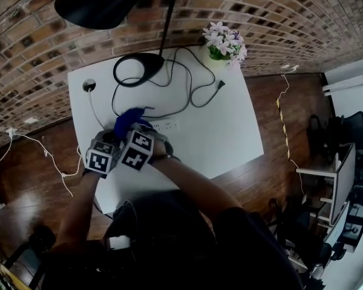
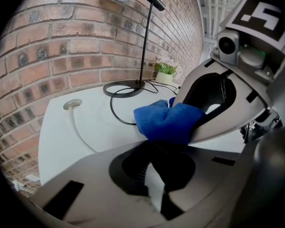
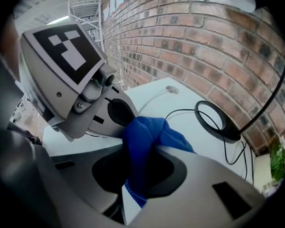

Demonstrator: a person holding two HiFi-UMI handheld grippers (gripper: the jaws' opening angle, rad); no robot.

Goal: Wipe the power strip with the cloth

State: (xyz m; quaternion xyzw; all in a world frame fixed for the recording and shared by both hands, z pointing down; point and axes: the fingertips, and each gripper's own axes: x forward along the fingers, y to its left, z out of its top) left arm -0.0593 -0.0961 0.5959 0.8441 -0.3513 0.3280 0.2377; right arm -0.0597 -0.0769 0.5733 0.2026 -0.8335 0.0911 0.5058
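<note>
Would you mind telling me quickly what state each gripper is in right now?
Left gripper: closed, nothing seen held in it.
Right gripper: closed on the blue cloth.

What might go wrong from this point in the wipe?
The right gripper pinches the blue cloth in a bunch, so little of it may reach the power strip. The left gripper sits close beside the right one; they may knock together. The black cable loops nearby and could snag.
</note>
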